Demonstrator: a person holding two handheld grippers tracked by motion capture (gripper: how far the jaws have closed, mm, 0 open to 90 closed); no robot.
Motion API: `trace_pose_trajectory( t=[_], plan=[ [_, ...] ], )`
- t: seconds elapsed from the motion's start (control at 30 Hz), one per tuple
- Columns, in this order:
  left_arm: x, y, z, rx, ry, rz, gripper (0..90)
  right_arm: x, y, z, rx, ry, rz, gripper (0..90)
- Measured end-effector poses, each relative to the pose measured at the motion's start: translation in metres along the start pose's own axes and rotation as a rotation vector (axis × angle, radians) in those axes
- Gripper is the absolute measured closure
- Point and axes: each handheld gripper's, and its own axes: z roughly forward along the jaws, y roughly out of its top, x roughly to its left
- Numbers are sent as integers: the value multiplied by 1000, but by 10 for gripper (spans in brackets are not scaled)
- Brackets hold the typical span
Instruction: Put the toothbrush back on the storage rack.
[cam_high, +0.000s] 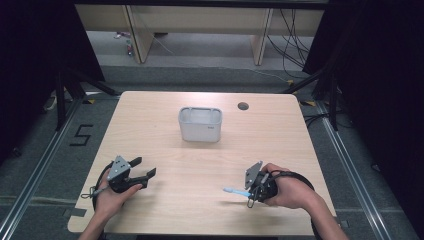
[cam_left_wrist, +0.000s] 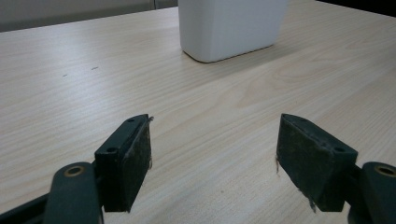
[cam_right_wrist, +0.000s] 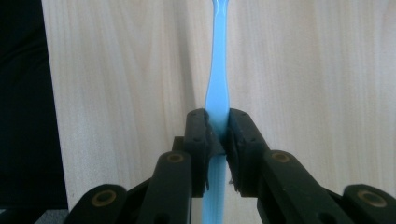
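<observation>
The right gripper (cam_right_wrist: 217, 135) has its fingers (cam_right_wrist: 198, 140) pinching a light blue toothbrush (cam_right_wrist: 217, 88), whose handle runs straight out ahead of them above the tabletop (cam_high: 200, 165). The left gripper (cam_left_wrist: 215, 154) rests with fingers (cam_left_wrist: 130, 158) spread, nothing between them; a white bin (cam_left_wrist: 231, 25) stands well ahead of them.

We think lab or test room. We see plain wood bench (cam_high: 200, 165) in middle, black curtains (cam_high: 30, 60) on both sides, metal rails (cam_high: 35, 175) on grey floor, number 5 taped (cam_high: 81, 135) on floor, loose cables (cam_high: 295, 40) by back wall.
</observation>
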Motion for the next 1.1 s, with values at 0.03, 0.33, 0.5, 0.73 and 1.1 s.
trace_pose_trajectory(
  t=[0.03, 0.33, 0.5, 0.73, 1.1],
  plan=[
    [0, 0, 0, 0, 0, 0, 259, -1, 0, 0, -5, 1, -16, 791],
    [0, 0, 0, 1, 2, -1, 260, -4, -5, -6, -57, -11, 22, 790],
    [0, 0, 0, 0, 3, -1, 261, -7, -10, -10, -91, -31, 48, 790],
    [0, 0, 0, -1, 6, -1, 264, -8, -13, -13, -132, -51, 63, 790],
    [0, 0, 0, -3, 8, -8, 265, -9, -20, -14, -248, -94, 105, 790]
  ],
)
